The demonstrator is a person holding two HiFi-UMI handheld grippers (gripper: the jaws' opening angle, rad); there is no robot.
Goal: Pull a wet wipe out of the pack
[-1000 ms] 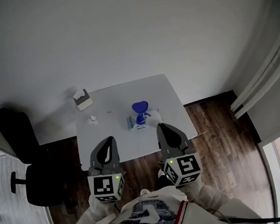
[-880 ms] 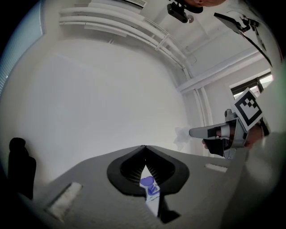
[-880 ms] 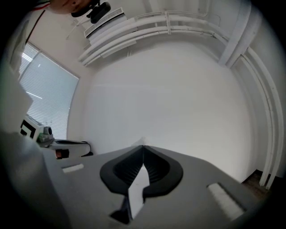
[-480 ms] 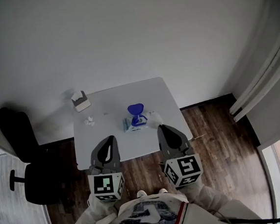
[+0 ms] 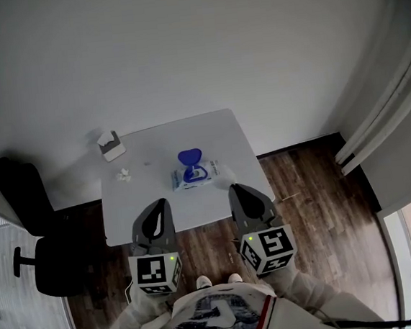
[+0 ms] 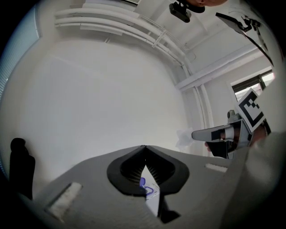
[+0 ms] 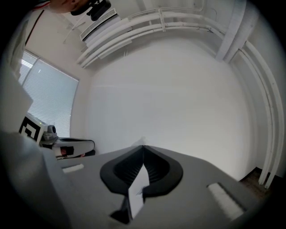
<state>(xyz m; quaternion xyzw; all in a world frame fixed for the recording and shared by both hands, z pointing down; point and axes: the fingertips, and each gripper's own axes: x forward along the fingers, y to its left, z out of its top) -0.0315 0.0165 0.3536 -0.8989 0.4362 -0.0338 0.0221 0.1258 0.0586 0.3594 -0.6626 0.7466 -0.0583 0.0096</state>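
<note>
Wipe (image 6: pixel 183 136), white and crumpled, in right gripper (image 7: pixel 143 147); pack's (image 5: pixel 192 176) rounded blue lid (image 5: pixel 189 158) raised

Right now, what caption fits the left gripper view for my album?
Shut left gripper in front; right gripper beside it pinches a white wipe.

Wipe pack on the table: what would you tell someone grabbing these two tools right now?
Left gripper: shut, empty, away from the pack.
Right gripper: shut on a wipe, clear of the pack.
Pack: on the table, blue lid up, touched by neither gripper.
Done: the wipe is out. Left: probably just setting it down.
</note>
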